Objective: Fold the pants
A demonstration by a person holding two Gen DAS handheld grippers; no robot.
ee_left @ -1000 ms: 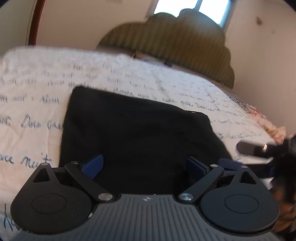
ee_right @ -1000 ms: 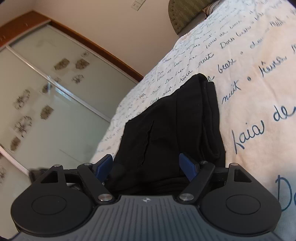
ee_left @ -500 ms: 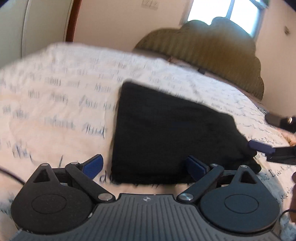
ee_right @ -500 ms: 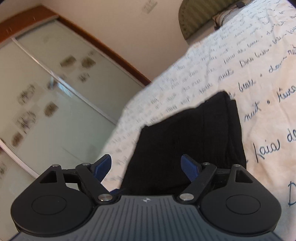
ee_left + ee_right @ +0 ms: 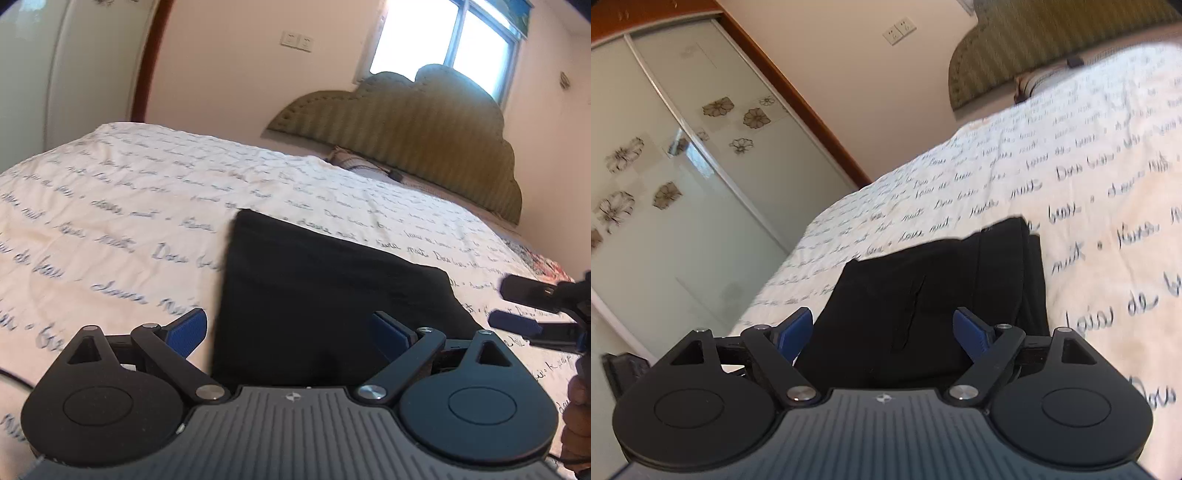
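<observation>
The black pants [image 5: 325, 295] lie folded into a compact rectangle on the white bedspread with blue script [image 5: 110, 206]. My left gripper [image 5: 288, 328] is open and empty, just off the pants' near edge. My right gripper [image 5: 886, 328] is open and empty at the pants' [image 5: 923, 288] other side, where stacked folded layers show on the right. The right gripper's fingers [image 5: 517, 321] also show at the left view's right edge, beside the pants.
An olive padded headboard [image 5: 406, 136] and a pillow [image 5: 354, 162] stand at the far end of the bed. A window [image 5: 443, 44] is above it. A sliding wardrobe with flower-print glass doors [image 5: 665, 177] runs along the bed's side.
Both grippers have drawn back and risen from the folded pants. The pants now sit farther from the fingers and lie still on the bed.
</observation>
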